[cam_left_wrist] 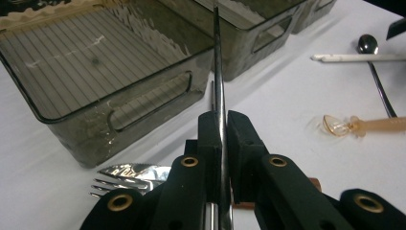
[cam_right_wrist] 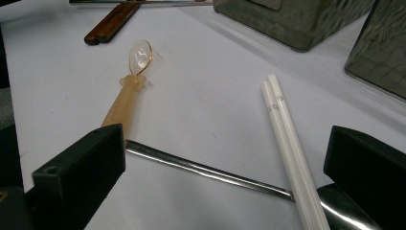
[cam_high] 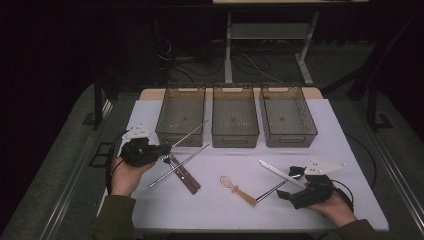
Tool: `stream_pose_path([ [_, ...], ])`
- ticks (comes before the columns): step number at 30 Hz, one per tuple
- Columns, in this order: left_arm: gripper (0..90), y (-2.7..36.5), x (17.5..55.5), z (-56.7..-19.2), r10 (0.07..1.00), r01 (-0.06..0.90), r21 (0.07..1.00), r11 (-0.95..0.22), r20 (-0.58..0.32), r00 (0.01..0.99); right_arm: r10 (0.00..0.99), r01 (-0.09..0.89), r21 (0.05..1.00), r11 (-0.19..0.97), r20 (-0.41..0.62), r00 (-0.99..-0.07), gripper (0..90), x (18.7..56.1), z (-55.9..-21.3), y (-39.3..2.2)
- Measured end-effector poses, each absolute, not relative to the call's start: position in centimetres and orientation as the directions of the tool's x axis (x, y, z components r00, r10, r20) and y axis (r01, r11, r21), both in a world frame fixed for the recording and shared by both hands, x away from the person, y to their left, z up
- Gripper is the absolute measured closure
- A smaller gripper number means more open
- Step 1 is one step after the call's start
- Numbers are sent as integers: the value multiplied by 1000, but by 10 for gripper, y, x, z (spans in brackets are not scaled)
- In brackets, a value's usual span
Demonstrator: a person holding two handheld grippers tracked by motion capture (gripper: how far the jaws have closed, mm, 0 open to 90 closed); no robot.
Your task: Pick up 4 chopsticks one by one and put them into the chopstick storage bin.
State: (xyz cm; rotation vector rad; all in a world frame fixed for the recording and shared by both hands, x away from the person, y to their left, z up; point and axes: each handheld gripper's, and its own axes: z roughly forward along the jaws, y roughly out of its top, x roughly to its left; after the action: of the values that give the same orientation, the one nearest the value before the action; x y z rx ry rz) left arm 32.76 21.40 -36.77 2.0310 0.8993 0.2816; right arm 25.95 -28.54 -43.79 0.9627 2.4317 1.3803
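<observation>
My left tongs [cam_left_wrist: 221, 143] are clamped on a metal chopstick [cam_left_wrist: 217, 62], which points ahead from the jaws, up and across the near corner of the left bin [cam_high: 181, 115]. That open bin lies just beyond the tip, so I judge a short carry forward would bring it over the rim. A second chopstick [cam_high: 179, 165] and a fork [cam_high: 179, 171] lie crossed on the counter [cam_high: 210, 200] just below. My right tongs [cam_right_wrist: 225, 167] gape open over a spoon handle [cam_right_wrist: 206, 171] and white chopsticks [cam_right_wrist: 287, 143].
</observation>
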Motion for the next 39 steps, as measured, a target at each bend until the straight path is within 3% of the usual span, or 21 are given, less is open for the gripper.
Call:
stream_pose_path([
  [25, 839, 197, 388, -348, 751, 523, 784, -335, -114, 651, 614, 443, 825, 351, 154, -774, 4, 259, -437, -287],
  [39, 839, 187, 425, -356, 797, 555, 773, -306, -112, 594, 612, 442, 827, 348, 157, -775, 5, 258, -437, -287],
])
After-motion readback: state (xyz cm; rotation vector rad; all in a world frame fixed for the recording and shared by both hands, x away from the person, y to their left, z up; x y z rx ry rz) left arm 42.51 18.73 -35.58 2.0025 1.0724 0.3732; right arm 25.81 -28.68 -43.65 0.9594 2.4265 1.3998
